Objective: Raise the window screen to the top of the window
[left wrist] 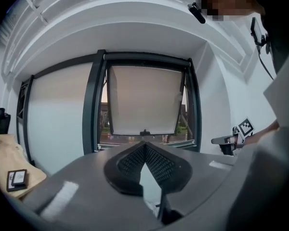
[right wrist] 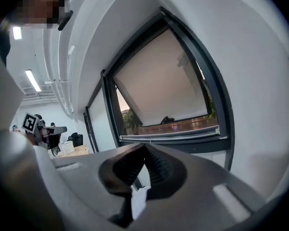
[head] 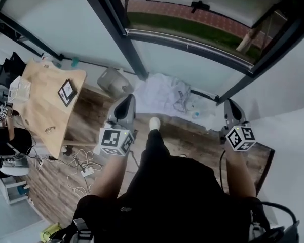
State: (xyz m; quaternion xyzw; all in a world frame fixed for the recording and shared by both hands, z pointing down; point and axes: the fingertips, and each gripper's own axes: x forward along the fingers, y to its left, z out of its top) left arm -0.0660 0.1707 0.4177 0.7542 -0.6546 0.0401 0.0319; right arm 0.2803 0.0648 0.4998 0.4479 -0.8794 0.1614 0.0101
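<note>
The window screen (left wrist: 144, 100) is a pale sheet inside the dark window frame (left wrist: 94, 105). It covers most of the pane, and a strip of outdoors shows below it. A small black handle (left wrist: 145, 132) sits mid-way along the screen's bottom bar. The same screen (right wrist: 168, 88) and handle (right wrist: 167, 120) appear in the right gripper view. The handle (head: 199, 5) is also at the top of the head view. My left gripper (head: 127, 99) and right gripper (head: 230, 104) are held side by side, short of the window. Both are shut and empty, and neither touches the screen.
A wooden table (head: 45, 100) with a black tablet (head: 67, 91) stands at the left. On the floor under the window are a grey bin (head: 114, 81) and white bags (head: 167, 97). Cables and a power strip (head: 83, 168) lie on the wood floor. A white shoe (head: 154, 123) shows between the grippers.
</note>
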